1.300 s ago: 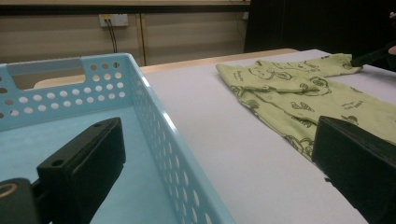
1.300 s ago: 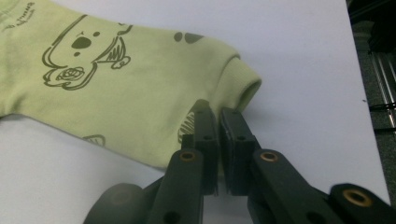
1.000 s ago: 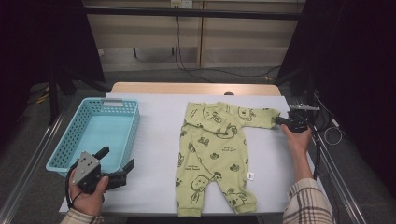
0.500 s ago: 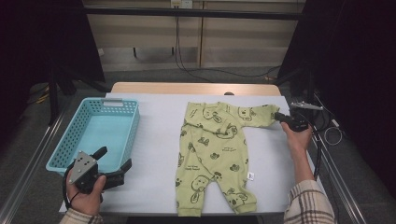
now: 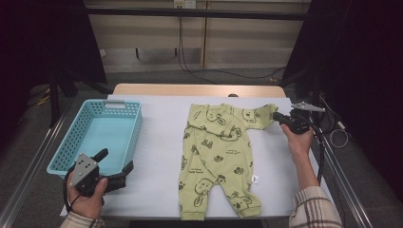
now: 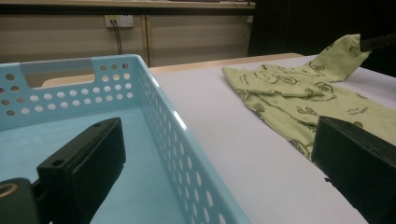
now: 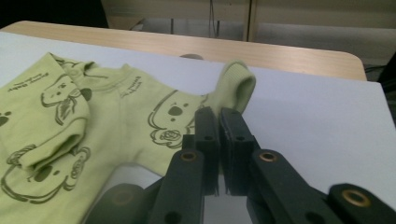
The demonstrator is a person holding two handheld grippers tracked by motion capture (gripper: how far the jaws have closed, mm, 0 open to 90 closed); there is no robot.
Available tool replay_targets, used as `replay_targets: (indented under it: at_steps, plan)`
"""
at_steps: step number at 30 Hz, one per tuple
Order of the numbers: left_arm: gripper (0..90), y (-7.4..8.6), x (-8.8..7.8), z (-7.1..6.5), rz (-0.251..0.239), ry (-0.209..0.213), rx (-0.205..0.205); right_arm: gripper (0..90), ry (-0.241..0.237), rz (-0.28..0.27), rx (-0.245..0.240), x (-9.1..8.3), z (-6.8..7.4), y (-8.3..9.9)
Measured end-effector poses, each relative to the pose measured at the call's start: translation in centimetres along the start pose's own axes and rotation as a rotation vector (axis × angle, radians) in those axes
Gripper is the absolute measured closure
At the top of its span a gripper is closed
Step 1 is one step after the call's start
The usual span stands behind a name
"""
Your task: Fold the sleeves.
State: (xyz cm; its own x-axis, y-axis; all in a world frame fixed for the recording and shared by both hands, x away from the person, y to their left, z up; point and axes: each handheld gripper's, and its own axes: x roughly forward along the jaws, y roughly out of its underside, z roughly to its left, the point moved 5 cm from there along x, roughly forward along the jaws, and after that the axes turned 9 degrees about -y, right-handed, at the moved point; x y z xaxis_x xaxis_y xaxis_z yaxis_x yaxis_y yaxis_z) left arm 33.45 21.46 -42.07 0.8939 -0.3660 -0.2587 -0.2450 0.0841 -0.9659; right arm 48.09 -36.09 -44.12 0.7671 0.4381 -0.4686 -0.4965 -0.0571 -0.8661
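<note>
A light green baby romper with dark bear prints lies flat on the white table, legs toward me. My right gripper is shut on the cuff of its right sleeve, which stands up off the table between the closed jaws. The lifted sleeve also shows in the left gripper view, far right. My left gripper is held low at the table's front left, open and holding nothing. One of its jaws is over the basket's front corner, the other over the bare table.
A light blue perforated basket stands at the left of the table, nothing in it; its rim runs between the left jaws. White table surface separates basket and romper. The wooden table edge lies beyond. Cables hang off the right side.
The right gripper has moved a little up and toward the romper, raising the sleeve cuff off the table. The left gripper has stayed where it was.
</note>
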Motion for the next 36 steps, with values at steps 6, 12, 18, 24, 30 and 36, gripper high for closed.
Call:
replay_targets:
  at_steps: [6, 12, 18, 24, 30, 36]
  plan:
    - [3.0, 0.1, 0.1, -0.2, 0.005, 0.011, 0.015, 86.5, -0.031, -0.017, -0.02, 0.1, 1.3, -0.6]
    - [2.9, 0.1, 0.1, -0.2, 0.004, 0.014, 0.017, 86.4, -0.058, -0.022, -0.044, 0.4, 2.4, -0.8]
    - [2.9, 0.1, 0.2, -0.2, 0.005, 0.015, 0.017, 86.4, -0.083, -0.037, -0.049, 0.4, 3.1, -1.2]
    - [2.9, 0.1, 0.2, -0.3, 0.008, 0.019, 0.021, 86.4, -0.096, -0.058, -0.059, 0.5, 3.7, -1.6]
    - [2.9, 0.1, 0.2, -0.3, 0.011, 0.021, 0.024, 86.5, -0.121, -0.071, -0.071, 0.5, 4.6, -2.2]
    - [2.9, 0.2, 0.3, -0.5, 0.013, 0.026, 0.03, 86.5, -0.137, -0.081, -0.085, 0.5, 5.5, -2.5]
